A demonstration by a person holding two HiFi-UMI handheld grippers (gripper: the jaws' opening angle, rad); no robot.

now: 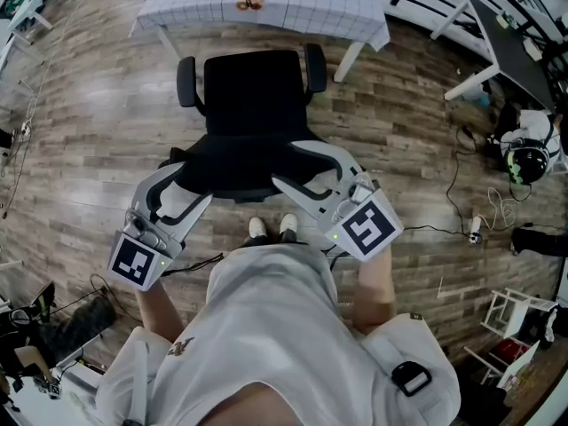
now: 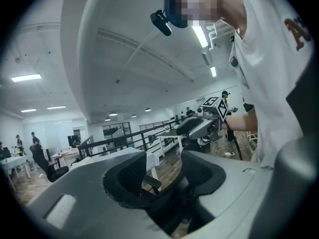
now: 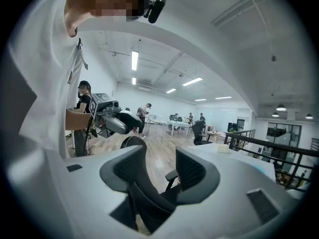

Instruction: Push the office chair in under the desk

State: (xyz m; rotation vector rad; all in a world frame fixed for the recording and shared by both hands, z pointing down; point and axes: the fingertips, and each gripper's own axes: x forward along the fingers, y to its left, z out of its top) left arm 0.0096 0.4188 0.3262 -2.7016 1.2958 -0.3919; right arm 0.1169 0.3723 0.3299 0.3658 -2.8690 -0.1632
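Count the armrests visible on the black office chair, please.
2. One black padded armrest is at the left of the black office chair in the head view, the other armrest at its right. None seems hidden.

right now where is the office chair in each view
Head view: office chair centre, on the near side of the desk.
Left gripper view: office chair bottom centre, between the jaws.
Right gripper view: office chair bottom, slightly left of centre, between the jaws.
Shared landmark: the person's white shirt, bottom in the head view, right side in the left gripper view, left side in the right gripper view.
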